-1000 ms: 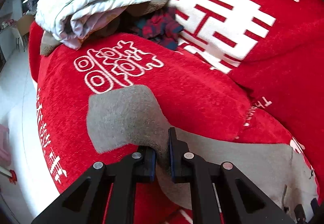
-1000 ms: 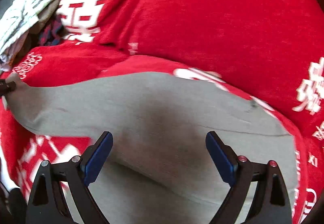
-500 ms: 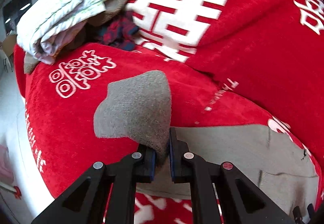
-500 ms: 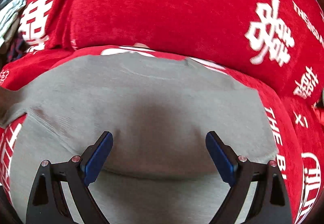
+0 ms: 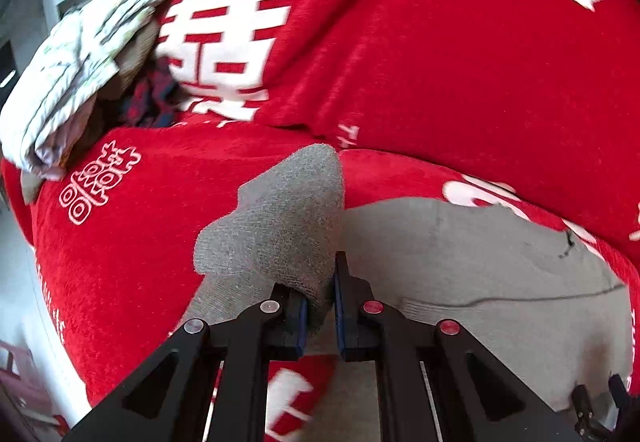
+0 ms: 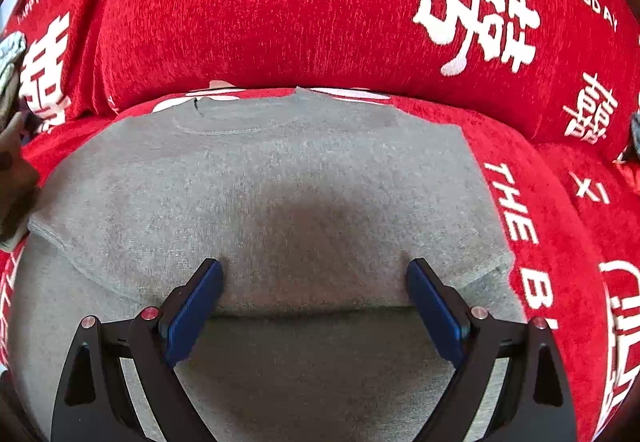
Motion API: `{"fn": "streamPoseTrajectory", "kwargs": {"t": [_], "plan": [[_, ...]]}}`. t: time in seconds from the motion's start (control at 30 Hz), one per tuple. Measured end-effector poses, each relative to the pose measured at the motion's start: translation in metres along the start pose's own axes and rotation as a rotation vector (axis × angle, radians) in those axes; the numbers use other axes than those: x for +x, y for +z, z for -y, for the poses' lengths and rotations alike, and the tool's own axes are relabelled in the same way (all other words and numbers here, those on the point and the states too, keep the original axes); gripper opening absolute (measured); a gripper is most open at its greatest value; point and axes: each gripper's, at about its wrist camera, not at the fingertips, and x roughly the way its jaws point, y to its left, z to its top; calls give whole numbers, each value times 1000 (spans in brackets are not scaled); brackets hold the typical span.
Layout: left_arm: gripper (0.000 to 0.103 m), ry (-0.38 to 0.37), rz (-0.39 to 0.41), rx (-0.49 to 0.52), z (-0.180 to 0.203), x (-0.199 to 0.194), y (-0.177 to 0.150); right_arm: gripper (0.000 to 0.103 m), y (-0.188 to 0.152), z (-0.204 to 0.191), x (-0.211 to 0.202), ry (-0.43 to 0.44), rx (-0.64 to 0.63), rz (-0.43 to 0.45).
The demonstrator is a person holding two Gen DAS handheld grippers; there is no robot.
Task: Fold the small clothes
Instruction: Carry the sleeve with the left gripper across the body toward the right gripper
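Left claw, clamped on the grey sleeve, has carried it inward across the grey shirt; the sleeve now stands bunched above its tips. The clothes pile has slid further left of it. Right claw has shifted right along the shirt; shirt's right edge now near its right finger.

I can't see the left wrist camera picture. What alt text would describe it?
A black two-finger claw is shut on a raised fold of a grey knit garment, the rest of which lies spread on a red sofa cover printed with white characters. A pile of other clothes sits at the far left.
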Motion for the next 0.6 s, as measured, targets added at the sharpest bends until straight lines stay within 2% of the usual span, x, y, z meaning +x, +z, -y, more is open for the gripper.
{"fn": "streamPoseTrajectory", "kwargs": {"t": [0.37, 0.6], "plan": [[12, -24, 9, 113, 84, -22, -4, 94, -3, 12, -6, 69, 29, 21], [12, -60, 13, 185, 135, -34, -13, 94, -11, 45, -17, -16, 26, 19]]}}
